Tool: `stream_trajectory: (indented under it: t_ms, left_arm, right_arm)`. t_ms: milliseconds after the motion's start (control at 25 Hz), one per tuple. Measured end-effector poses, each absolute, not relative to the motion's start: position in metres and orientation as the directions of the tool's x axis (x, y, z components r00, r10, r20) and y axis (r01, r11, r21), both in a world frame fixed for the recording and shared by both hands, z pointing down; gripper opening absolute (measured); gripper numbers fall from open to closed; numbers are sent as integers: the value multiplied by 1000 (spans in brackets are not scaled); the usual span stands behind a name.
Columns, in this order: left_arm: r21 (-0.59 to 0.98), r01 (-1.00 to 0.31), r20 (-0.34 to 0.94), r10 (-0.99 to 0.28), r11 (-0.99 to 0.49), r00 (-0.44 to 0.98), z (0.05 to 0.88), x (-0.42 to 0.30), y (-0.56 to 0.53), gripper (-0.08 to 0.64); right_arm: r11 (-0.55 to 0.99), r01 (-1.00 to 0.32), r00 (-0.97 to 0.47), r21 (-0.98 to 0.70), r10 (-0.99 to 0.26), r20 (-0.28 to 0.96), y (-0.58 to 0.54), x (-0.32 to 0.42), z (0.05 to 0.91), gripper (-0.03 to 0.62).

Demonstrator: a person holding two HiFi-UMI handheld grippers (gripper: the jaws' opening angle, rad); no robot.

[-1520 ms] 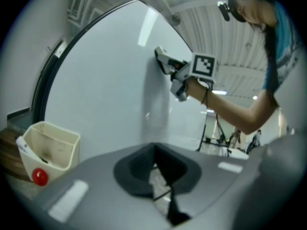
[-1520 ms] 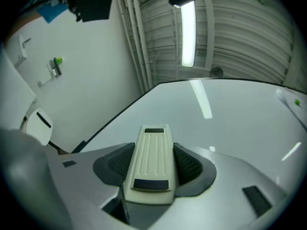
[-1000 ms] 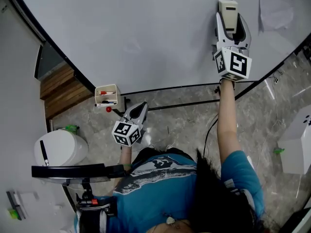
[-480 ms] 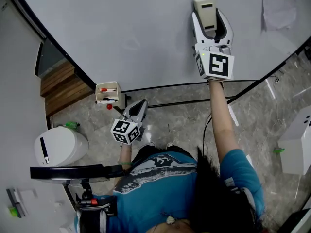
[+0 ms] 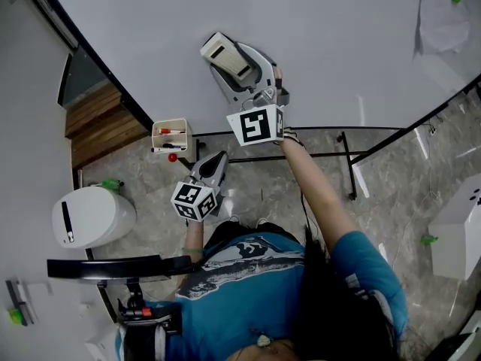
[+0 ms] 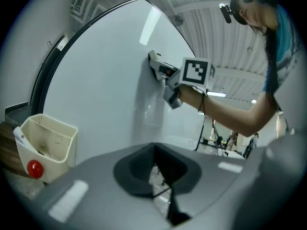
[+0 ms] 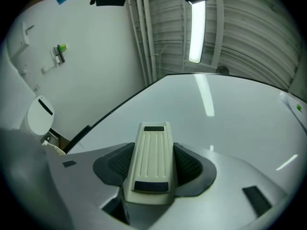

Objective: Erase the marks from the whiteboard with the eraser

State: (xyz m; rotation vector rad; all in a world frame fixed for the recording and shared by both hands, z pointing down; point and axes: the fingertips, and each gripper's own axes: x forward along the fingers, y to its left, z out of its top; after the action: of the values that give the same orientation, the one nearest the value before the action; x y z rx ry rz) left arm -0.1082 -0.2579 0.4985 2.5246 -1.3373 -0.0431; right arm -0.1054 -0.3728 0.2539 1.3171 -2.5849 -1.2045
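Right gripper [image 5: 242,72] clamps the eraser [image 5: 223,53] against the whiteboard [image 5: 316,43]. Left gripper [image 5: 213,165] jaws are closed, holding nothing.

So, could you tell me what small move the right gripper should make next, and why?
Probably ease the eraser slightly off the whiteboard and check the surface. The tongs of the right gripper are shut on the eraser, which appears pressed to the board, and no marks show around it in any view.
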Motion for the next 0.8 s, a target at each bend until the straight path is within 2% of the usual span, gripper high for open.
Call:
stream_trajectory:
  t_ms: [240, 320, 400, 520, 640, 800]
  left_arm:
    - [260, -811, 106, -820, -524, 563, 496, -110, -253, 3]
    - [261, -809, 108, -817, -526, 566, 497, -110, -254, 3]
    - [261, -806, 111, -812, -532, 572, 498, -107, -254, 3]
    - [260, -797, 115, -802, -545, 586, 499, -103, -256, 3]
    - [258, -784, 115, -787, -565, 605, 500, -95, -261, 3]
    - [257, -765, 119, -766, -591, 632, 501, -83, -264, 3]
  right_arm:
    - [403, -636, -691, 659, -677, -253, -367, -124, 273, 262]
    - [397, -644, -690, 654, -671, -272, -362, -115, 264, 262]
    - [362, -685, -668, 632, -658, -347, -356, -92, 243, 262]
    - [311, -798, -562, 516, -694, -450, -362, -31, 217, 262]
    - [236, -888, -416, 395, -778, -471, -383, 44, 205, 262]
    - [104, -943, -264, 317, -813, -520, -390, 130, 181, 262]
